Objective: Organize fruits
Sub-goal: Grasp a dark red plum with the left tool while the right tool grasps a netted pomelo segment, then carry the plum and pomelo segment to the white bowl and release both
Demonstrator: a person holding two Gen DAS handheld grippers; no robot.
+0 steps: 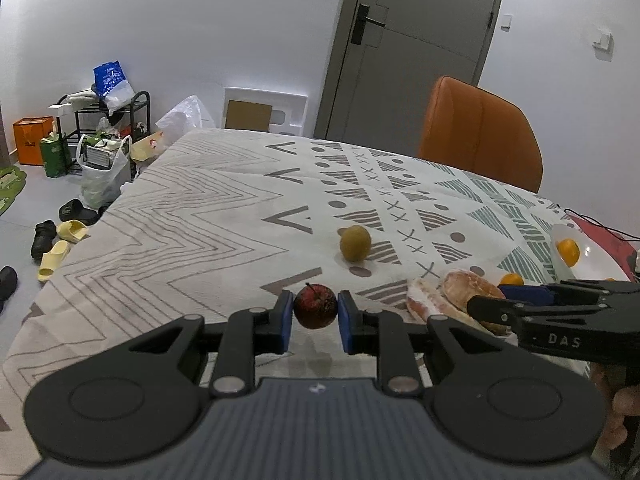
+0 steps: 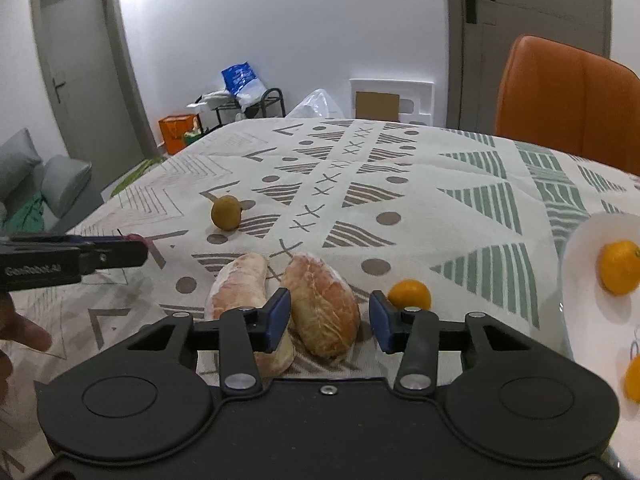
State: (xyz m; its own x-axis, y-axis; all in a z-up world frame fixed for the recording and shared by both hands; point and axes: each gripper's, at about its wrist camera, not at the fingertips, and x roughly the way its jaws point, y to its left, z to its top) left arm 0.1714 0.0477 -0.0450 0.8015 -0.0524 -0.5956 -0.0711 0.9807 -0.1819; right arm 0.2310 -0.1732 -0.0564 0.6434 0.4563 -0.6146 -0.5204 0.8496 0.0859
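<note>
— What lies on the patterned cloth (image 2: 400,208) over the desk?
— Two bread loaves (image 2: 324,304), side by side and touching.
— And behind the desk?
— An orange chair (image 1: 480,132) at its far edge, before a grey door (image 1: 420,40).
— On the floor?
— A black rack (image 1: 108,128) with a blue bag (image 1: 110,80) on top, an orange box (image 1: 32,140), white plastic bags (image 1: 102,176), and scattered slippers (image 1: 56,248).
</note>
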